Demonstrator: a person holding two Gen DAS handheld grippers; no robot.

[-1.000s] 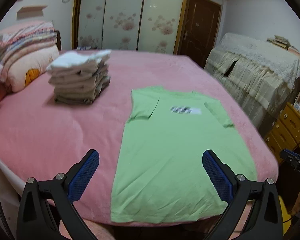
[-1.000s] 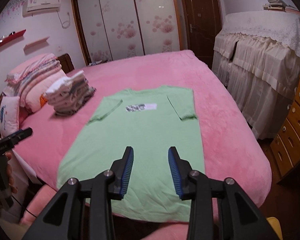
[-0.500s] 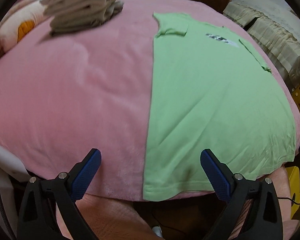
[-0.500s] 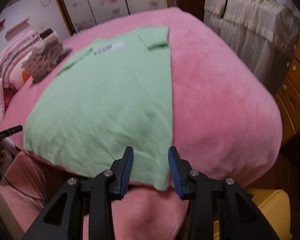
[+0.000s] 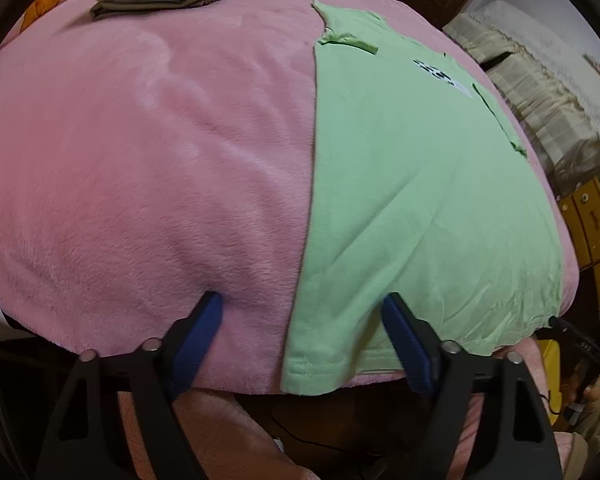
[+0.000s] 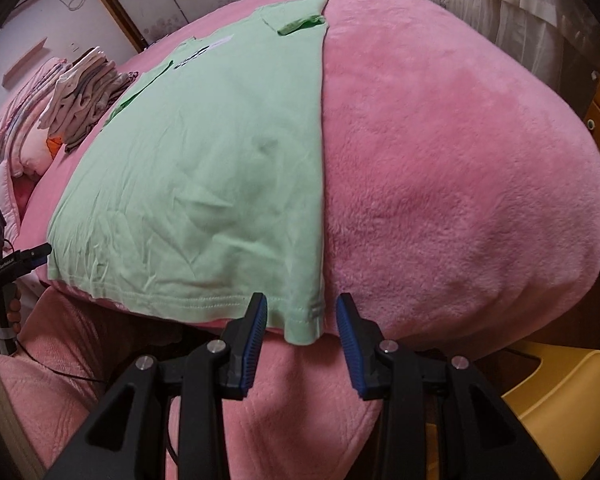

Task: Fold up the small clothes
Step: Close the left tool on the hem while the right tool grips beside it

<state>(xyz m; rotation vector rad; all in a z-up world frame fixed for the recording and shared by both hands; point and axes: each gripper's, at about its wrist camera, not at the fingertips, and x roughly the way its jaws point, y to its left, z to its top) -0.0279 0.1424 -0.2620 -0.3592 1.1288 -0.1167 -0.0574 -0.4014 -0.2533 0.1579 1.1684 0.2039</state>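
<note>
The green T-shirt (image 5: 412, 184) lies flat, front up, on the pink bed blanket (image 5: 148, 168), hem at the bed's near edge. At the hem's left corner, the left gripper (image 5: 300, 312) is closing its jaws, still wide, one tip on the blanket and one on the shirt, gripping nothing. At the hem's right corner, the right gripper (image 6: 302, 316) has its jaws partly open around the corner, pads not touching. The thin knit looks light, limp and easily wrinkled; the stitched hem corners seem the best hold.
</note>
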